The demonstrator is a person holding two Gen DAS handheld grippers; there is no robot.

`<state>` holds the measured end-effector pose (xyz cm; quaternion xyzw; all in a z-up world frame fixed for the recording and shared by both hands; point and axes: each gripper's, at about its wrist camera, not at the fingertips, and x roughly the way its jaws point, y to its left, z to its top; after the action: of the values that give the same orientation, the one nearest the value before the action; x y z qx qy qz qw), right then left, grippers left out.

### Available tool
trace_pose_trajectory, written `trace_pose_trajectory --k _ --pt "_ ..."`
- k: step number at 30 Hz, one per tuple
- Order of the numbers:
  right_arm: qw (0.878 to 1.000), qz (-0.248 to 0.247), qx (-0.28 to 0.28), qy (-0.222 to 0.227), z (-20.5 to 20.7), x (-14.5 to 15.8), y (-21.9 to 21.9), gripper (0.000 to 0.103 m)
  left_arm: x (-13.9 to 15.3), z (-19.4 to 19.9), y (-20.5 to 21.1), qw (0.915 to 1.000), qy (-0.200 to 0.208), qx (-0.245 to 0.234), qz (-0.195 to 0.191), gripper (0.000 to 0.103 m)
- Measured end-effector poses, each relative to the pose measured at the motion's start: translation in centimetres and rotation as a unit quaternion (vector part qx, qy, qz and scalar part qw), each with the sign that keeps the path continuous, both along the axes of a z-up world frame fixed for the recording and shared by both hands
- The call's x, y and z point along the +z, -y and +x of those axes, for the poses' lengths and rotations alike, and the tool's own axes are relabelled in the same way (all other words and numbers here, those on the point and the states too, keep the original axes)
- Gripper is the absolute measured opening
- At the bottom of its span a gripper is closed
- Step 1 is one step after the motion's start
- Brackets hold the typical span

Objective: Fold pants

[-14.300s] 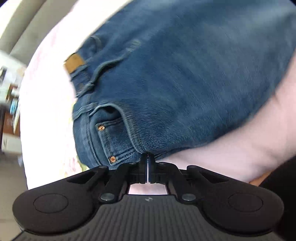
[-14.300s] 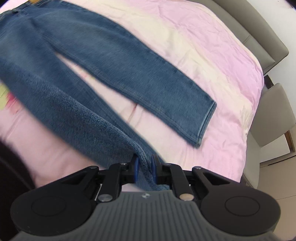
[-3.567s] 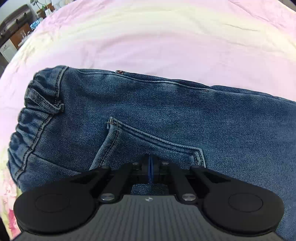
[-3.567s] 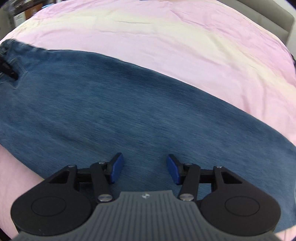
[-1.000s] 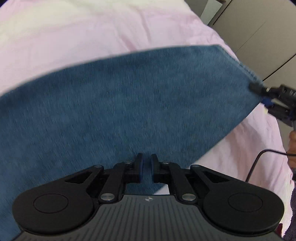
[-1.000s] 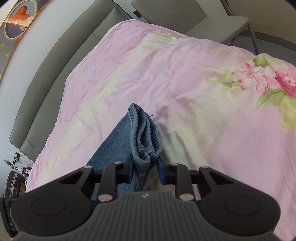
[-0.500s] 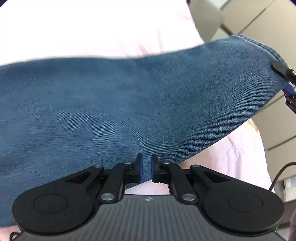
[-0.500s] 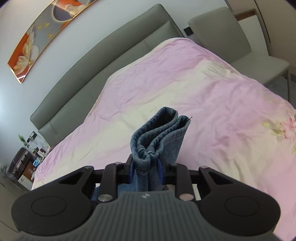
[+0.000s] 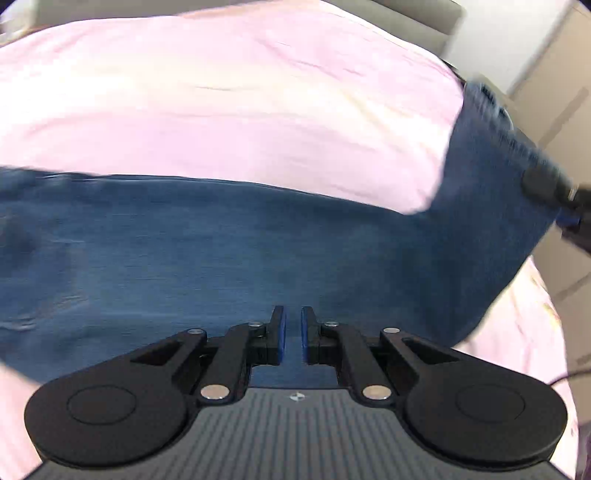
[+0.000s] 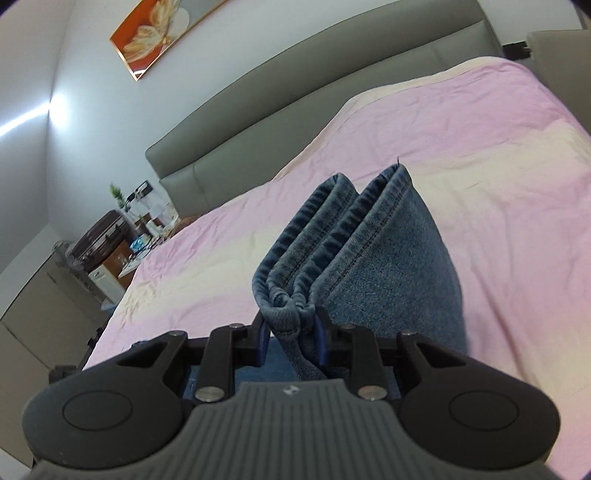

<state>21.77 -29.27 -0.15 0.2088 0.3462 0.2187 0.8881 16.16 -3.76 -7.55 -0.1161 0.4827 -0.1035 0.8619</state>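
The blue jeans (image 9: 221, 240) lie folded lengthwise across the pink bed sheet (image 9: 221, 92). My left gripper (image 9: 291, 332) is nearly shut on the near edge of the leg end. The leg end rises at the right, where my right gripper (image 9: 569, 214) holds it up. In the right wrist view my right gripper (image 10: 290, 332) is shut on the bunched hems of the jeans (image 10: 369, 251), which stand up between the fingers above the bed.
A grey padded headboard (image 10: 295, 110) runs behind the bed. A nightstand with small items (image 10: 122, 236) and a low cabinet (image 10: 44, 306) stand at the left. A picture (image 10: 162, 33) hangs on the wall. A grey chair (image 10: 557, 51) is at the right.
Both grippers have carried the leg end further up and over the bed. The right gripper tilted upward, so the headboard and wall now show. The jeans now lie lower in the left view.
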Motion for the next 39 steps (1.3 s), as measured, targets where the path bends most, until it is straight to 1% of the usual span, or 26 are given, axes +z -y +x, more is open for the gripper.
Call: trace_pose_trajectory --k 3,7,8,11,13,14,15,16,17,18,20,22,24,25,29,31,32,33,34,35,36,37,39 --pt "0.999 -0.005 0.033 -0.025 0.7 -2.3 -4.7 0.021 0.1 -1.1 -4.0 0.9990 0.000 0.043 -0.013 0.008" --pt "0.995 -0.027 0.073 -0.066 1.1 -6.4 -10.2 0.021 -1.5 -3.0 -7.4 0.9956 -0.007 0.085 -0.038 0.008" --pt "0.993 -0.037 0.083 -0.079 1.0 -7.5 -11.4 0.021 -1.5 -3.2 -8.9 0.9946 -0.012 0.093 -0.045 0.008" --pt "0.986 -0.082 0.106 -0.101 0.6 -10.7 -14.5 0.021 -2.8 -3.6 -10.2 0.9921 -0.023 0.105 -0.066 0.008" --pt "0.981 -0.111 0.118 -0.106 0.2 -12.6 -15.6 0.021 -2.8 -4.3 -11.0 0.9906 -0.031 0.105 -0.083 0.008" --pt "0.978 -0.126 0.125 -0.107 0.0 -13.3 -16.2 0.024 -2.8 -4.3 -11.2 0.9904 -0.033 0.100 -0.090 0.008" --pt "0.977 -0.133 0.132 -0.105 -0.2 -13.5 -16.5 0.029 -2.6 -4.3 -11.2 0.9903 -0.031 0.096 -0.096 0.010" --pt "0.976 -0.133 0.138 -0.104 -0.4 -13.5 -16.5 0.032 -2.3 -4.2 -11.1 0.9902 -0.028 0.091 -0.102 0.014" --pt "0.976 -0.130 0.141 -0.105 -0.2 -13.2 -16.6 0.038 -2.1 -3.9 -10.8 0.9904 -0.025 0.087 -0.105 0.017" --pt "0.976 -0.122 0.145 -0.109 -0.1 -12.9 -16.5 0.047 -2.0 -3.6 -10.5 0.9907 -0.022 0.081 -0.107 0.018" --pt "0.978 -0.103 0.143 -0.111 0.2 -11.9 -16.2 0.054 -1.9 -2.7 -9.7 0.9917 -0.019 0.070 -0.107 0.021" --pt "0.980 -0.103 0.133 -0.102 0.5 -10.9 -15.6 0.055 -2.1 -1.8 -8.7 0.9924 -0.018 0.062 -0.104 0.022" --pt "0.980 -0.128 0.120 -0.094 1.2 -10.7 -15.8 0.055 -2.5 -1.1 -8.0 0.9922 -0.017 0.065 -0.105 0.022" --pt "0.978 -0.149 0.110 -0.093 1.8 -10.8 -15.9 0.055 -2.8 -0.9 -7.7 0.9921 -0.015 0.068 -0.104 0.022" --pt "0.971 -0.189 0.104 -0.104 3.4 -12.2 -17.8 0.054 -3.8 -0.9 -7.7 0.9926 -0.012 0.077 -0.092 0.022" --pt "0.963 -0.217 0.105 -0.121 3.9 -13.4 -18.8 0.054 -4.3 -1.0 -8.2 0.9921 -0.015 0.085 -0.091 0.022" --pt "0.959 -0.232 0.102 -0.128 4.0 -14.2 -19.3 0.054 -4.5 -1.0 -8.5 0.9914 -0.017 0.089 -0.095 0.022" --pt "0.957 -0.242 0.095 -0.128 4.1 -14.8 -19.6 0.045 -4.7 -1.1 -8.8 0.9905 -0.020 0.093 -0.100 0.022" --pt "0.958 -0.242 0.089 -0.127 4.1 -15.1 -19.5 0.042 -4.8 -1.1 -9.1 0.9898 -0.021 0.094 -0.104 0.022" --pt "0.962 -0.225 0.087 -0.128 4.2 -15.2 -19.2 0.030 -4.9 -1.2 -9.3 0.9895 -0.021 0.095 -0.107 0.022" --pt "0.966 -0.204 0.091 -0.133 4.2 -15.2 -18.7 0.006 -4.9 -1.2 -9.4 0.9894 -0.019 0.093 -0.110 0.022" --pt "0.969 -0.183 0.091 -0.141 4.0 -15.0 -18.2 0.007 -4.8 -1.2 -9.5 0.9893 -0.018 0.089 -0.114 0.022" --pt "0.972 -0.160 0.095 -0.143 3.5 -14.4 -17.3 0.004 -4.8 -1.2 -9.4 0.9883 -0.017 0.080 -0.129 0.022"
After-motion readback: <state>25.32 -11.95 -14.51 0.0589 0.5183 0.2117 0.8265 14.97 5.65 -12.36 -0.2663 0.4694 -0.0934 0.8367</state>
